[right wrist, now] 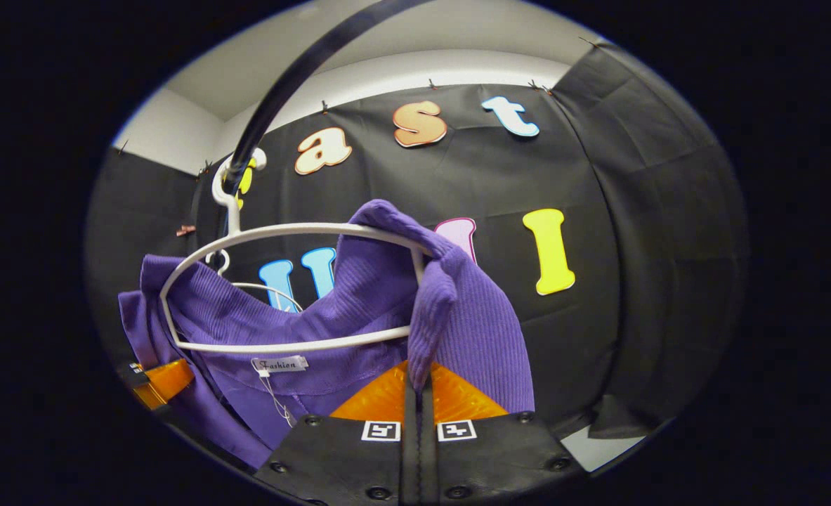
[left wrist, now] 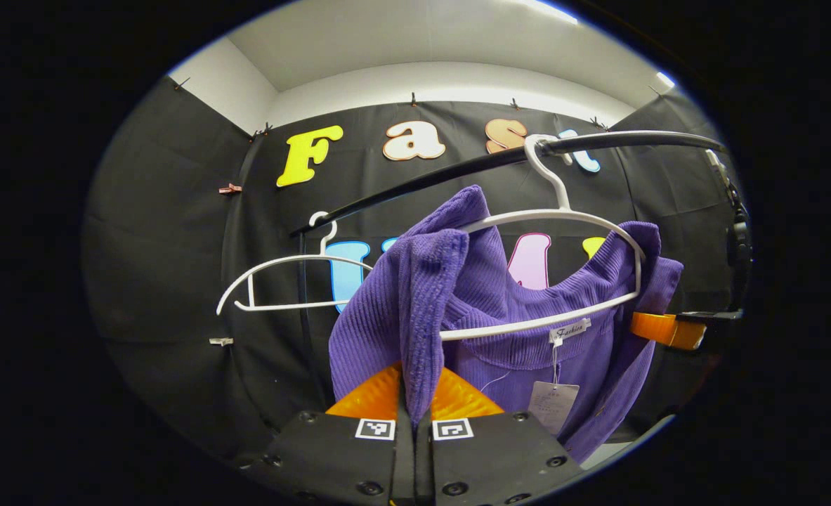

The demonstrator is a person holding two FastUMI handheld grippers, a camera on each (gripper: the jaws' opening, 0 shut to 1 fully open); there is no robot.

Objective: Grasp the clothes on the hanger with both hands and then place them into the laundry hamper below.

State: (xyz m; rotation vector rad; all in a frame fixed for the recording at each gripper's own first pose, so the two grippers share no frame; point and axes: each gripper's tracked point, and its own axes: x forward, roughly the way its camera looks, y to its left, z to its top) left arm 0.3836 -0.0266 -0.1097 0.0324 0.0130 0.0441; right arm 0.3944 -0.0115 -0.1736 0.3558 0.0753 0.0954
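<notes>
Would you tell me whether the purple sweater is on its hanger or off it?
On: the purple sweater drapes over the white hanger hooked on the rail, each shoulder pinched by a gripper.

My left gripper view looks forward and slightly upward from close against one shoulder of the purple sweater (left wrist: 485,295), taking in the white hanger (left wrist: 548,225) and black rail (left wrist: 457,172). My right gripper view faces the same way from close at the other shoulder. Both views share the sweater, its hanger, the rail, a second bare hanger (left wrist: 282,281) and the booth's back wall (left wrist: 176,246).
</notes>
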